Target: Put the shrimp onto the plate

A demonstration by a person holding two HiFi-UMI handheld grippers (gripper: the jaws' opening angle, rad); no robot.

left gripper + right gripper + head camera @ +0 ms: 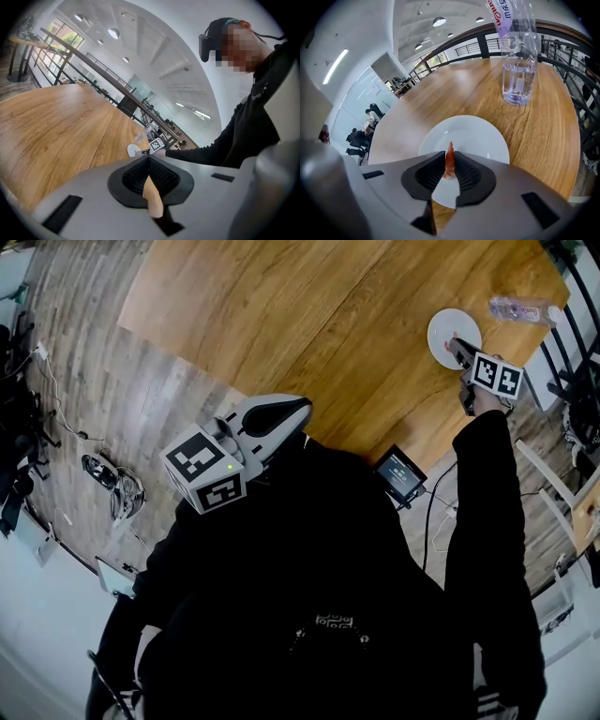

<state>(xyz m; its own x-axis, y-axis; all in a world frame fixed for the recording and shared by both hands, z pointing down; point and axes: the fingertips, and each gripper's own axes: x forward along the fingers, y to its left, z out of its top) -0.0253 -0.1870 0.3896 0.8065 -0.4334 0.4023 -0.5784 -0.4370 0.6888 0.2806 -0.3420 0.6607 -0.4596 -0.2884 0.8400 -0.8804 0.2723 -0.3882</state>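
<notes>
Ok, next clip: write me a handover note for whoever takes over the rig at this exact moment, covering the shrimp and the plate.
Right tool: shut on the shrimp, held over the white plate on the wooden table. I cannot tell whether the shrimp touches the plate. A water bottle stands beyond the plate.
Left tool: shut, nothing in it, held close to the body and well away from the plate.
Done: the shrimp is gripped and positioned over the plate.
Left: probably lower a little, open the right tool so the shrimp lands on the plate, then pull back.
</notes>
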